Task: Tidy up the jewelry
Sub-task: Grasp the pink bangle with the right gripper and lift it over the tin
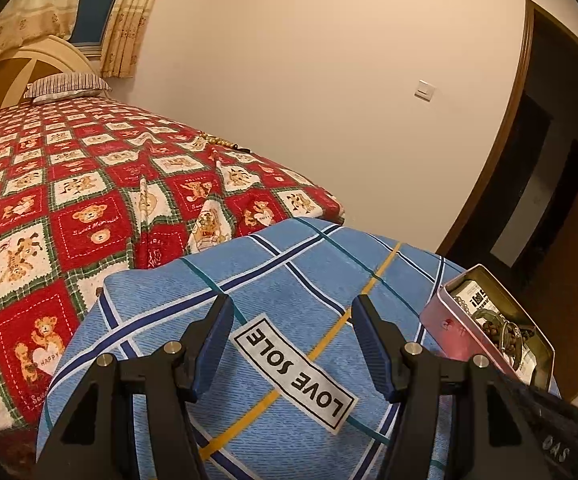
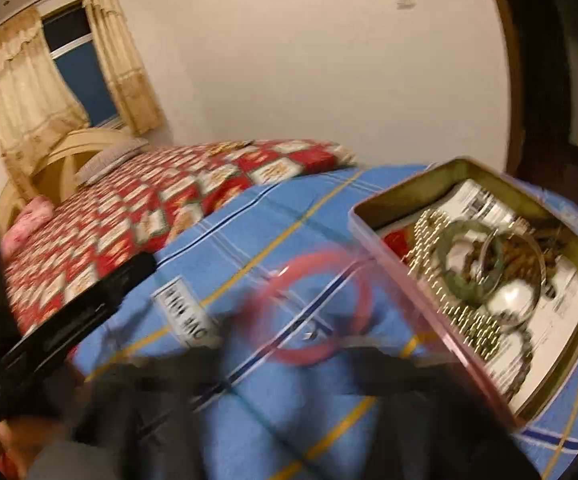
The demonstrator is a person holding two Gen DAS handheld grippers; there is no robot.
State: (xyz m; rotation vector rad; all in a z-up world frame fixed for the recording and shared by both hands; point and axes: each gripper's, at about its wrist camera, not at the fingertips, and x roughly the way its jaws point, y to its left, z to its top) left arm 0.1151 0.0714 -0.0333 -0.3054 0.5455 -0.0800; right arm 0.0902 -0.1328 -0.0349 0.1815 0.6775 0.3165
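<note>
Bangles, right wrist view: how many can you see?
3. A red bangle, blurred, over the blue cloth; a green bangle and a silver bangle inside the tin. The jewelry pile may hide more.

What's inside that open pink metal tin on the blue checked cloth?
The pink metal tin holds a green bangle, a gold bead chain and a silver ring on printed paper. Anything underneath is hidden.

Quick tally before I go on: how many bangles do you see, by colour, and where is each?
Pink bangle: 1, blurred, over the blue cloth at the right gripper, outside the tin.
Green bangle: 1, in the tin.
Silver bangle: 1, in the tin.
Total: 3 bangles. Beaded chains also lie in the tin, too tangled to count.
</note>
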